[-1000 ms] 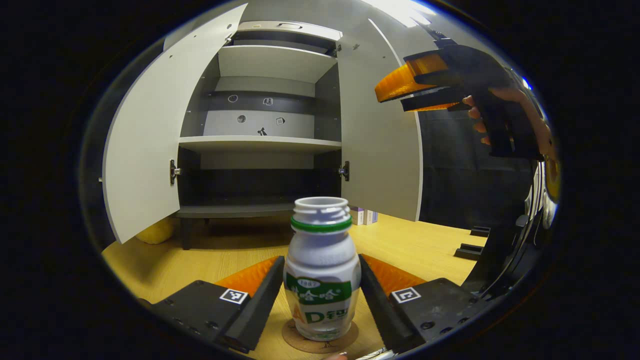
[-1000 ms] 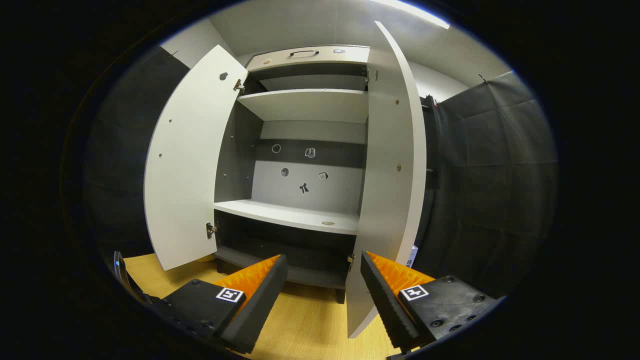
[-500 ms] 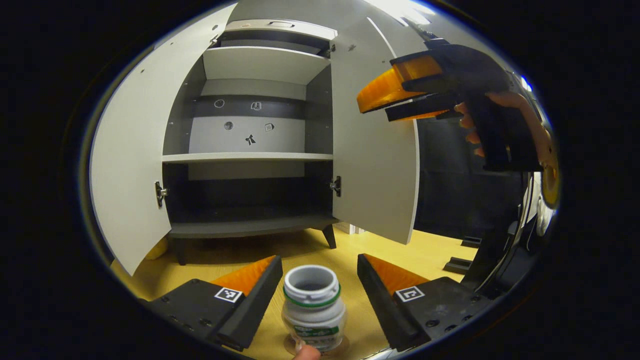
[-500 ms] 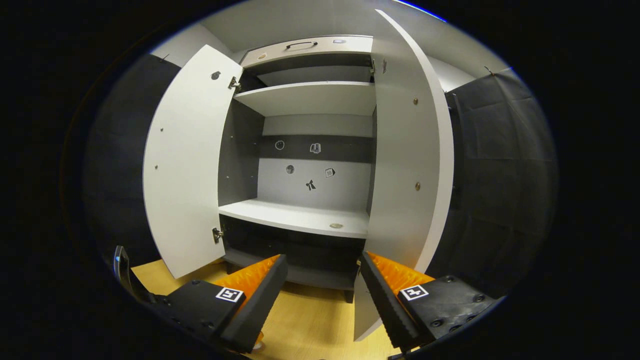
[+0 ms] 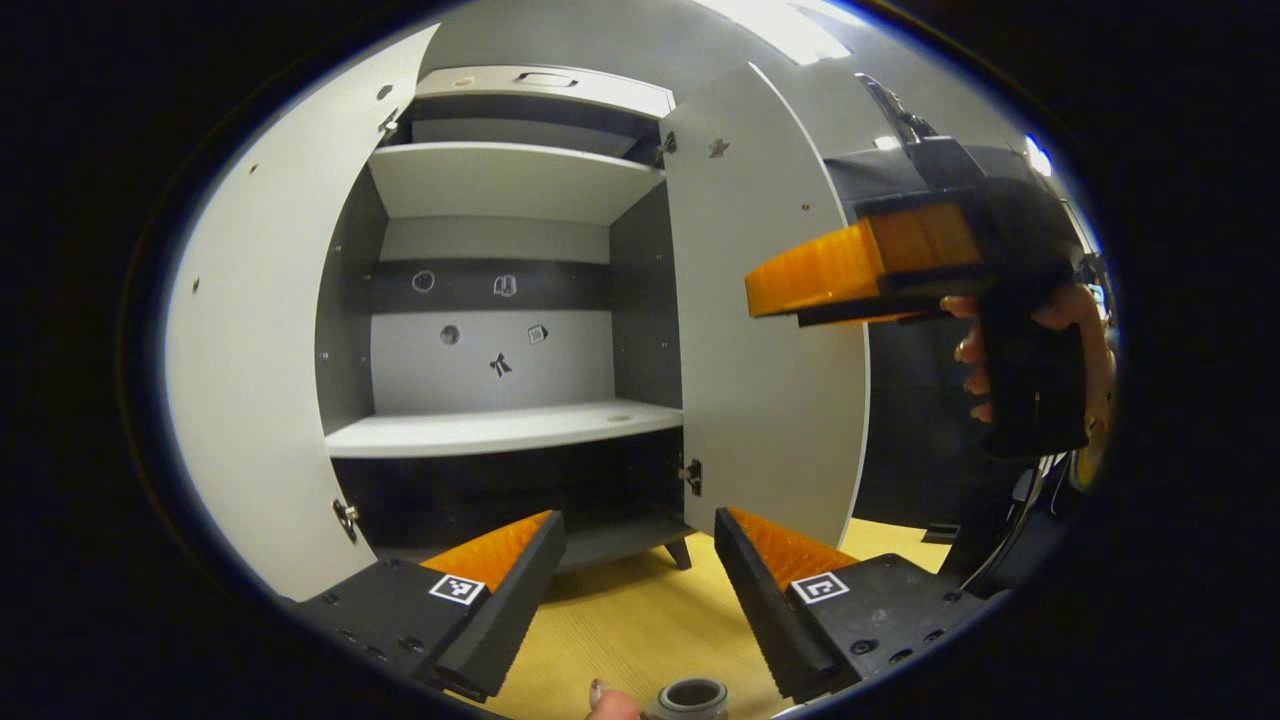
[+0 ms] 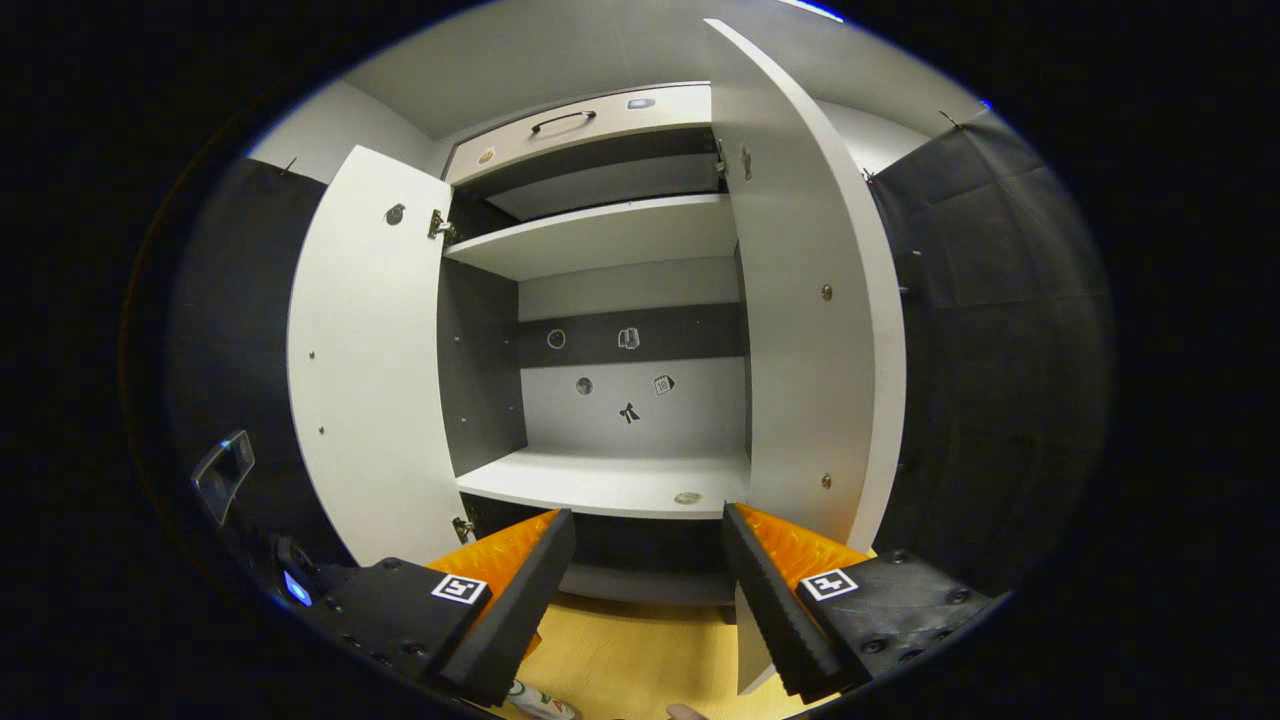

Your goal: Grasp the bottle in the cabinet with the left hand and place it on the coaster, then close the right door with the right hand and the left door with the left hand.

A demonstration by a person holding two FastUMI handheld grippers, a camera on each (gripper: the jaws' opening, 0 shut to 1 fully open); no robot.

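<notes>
Lifted off the bottle (image 5: pixel 692 696), the left gripper (image 5: pixel 640 580) hangs released; the right gripper (image 6: pixel 648 585), also released, faces the right door (image 6: pixel 815 330), next to close.

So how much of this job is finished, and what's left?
The bottle is out of the cabinet and stands on the table below the open, empty left gripper; the coaster under it is hidden. The right gripper, open too, is held up by the right door, not clearly touching it. Both that door and the left door are wide open, so both closings remain.
</notes>
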